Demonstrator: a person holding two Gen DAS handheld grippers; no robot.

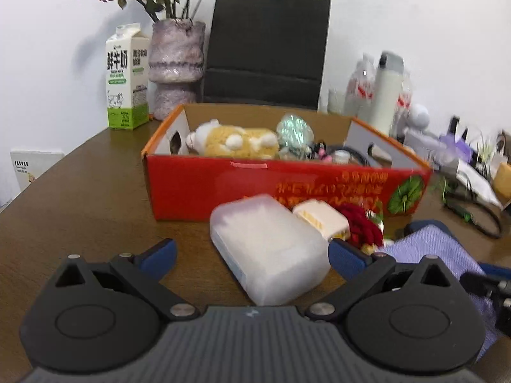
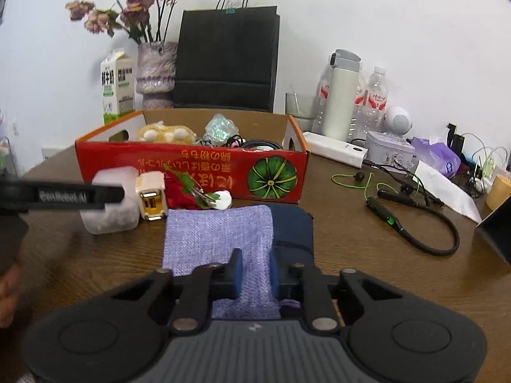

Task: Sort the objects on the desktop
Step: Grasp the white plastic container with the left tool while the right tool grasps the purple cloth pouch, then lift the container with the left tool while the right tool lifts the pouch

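A red cardboard box (image 1: pixel 223 188) (image 2: pixel 105 156) on the brown table holds a plush toy (image 1: pixel 233 142), a shiny wrapped ball (image 1: pixel 293 129) and cables. In front of it lie a frosted plastic case (image 1: pixel 271 249) (image 2: pixel 111 214), a cream charger (image 1: pixel 322 217) (image 2: pixel 151 196), a red knitted ornament (image 1: pixel 364 226) (image 2: pixel 182 194) and a purple cloth pouch (image 1: pixel 437 245) (image 2: pixel 217 233). My left gripper (image 1: pixel 252 255) is open, its fingers either side of the frosted case. My right gripper (image 2: pixel 255 271) is shut on the purple pouch, which lies over a dark blue pouch (image 2: pixel 293 226).
A milk carton (image 1: pixel 126 79), a vase of dried flowers (image 1: pixel 177 63) and a black paper bag (image 1: pixel 265 48) stand behind the box. Bottles and a flask (image 2: pixel 343 95), a white speaker (image 2: pixel 397 119), a tin (image 2: pixel 388 150), tissues and green-black earphone cables (image 2: pixel 412 220) crowd the right side.
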